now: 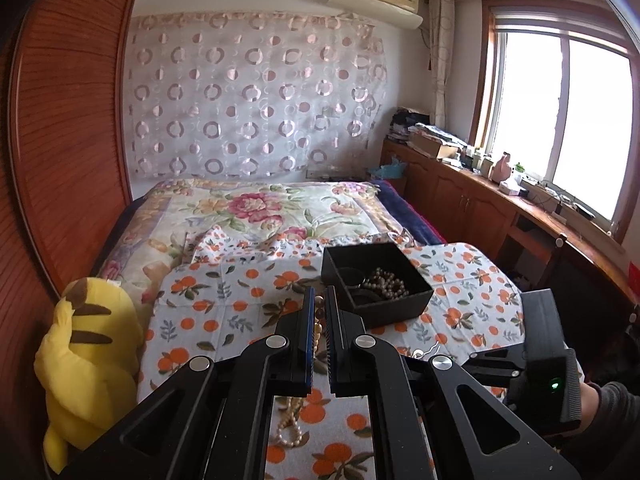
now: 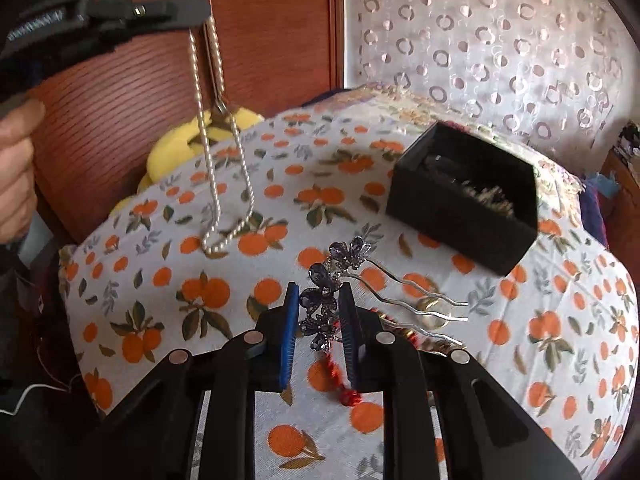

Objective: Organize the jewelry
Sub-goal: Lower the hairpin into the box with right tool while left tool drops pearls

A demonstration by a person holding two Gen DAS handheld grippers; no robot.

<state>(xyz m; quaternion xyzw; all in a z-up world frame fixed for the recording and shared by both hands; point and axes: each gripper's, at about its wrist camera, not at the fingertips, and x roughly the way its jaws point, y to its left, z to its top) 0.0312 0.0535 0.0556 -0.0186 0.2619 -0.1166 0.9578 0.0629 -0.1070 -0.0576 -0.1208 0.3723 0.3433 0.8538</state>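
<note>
My left gripper (image 1: 319, 304) is shut on a pearl necklace (image 1: 291, 426) and holds it up; in the right wrist view the necklace (image 2: 210, 152) hangs from that gripper (image 2: 200, 10) with its low end on the cloth. My right gripper (image 2: 319, 300) holds a purple jewelled hairpin (image 2: 320, 304) between its fingers, prongs pointing right. It also shows in the left wrist view (image 1: 544, 360) at the right. A black box (image 1: 376, 280) with beads and other jewelry stands on the orange-print cloth; it also shows in the right wrist view (image 2: 464, 196).
A red beaded piece (image 2: 340, 380) and a gold item (image 2: 430, 314) lie on the cloth (image 2: 168, 296) under the hairpin. A yellow plush toy (image 1: 86, 364) sits at the table's left edge. A bed (image 1: 256, 208) lies behind, a wooden wardrobe (image 1: 68, 120) left.
</note>
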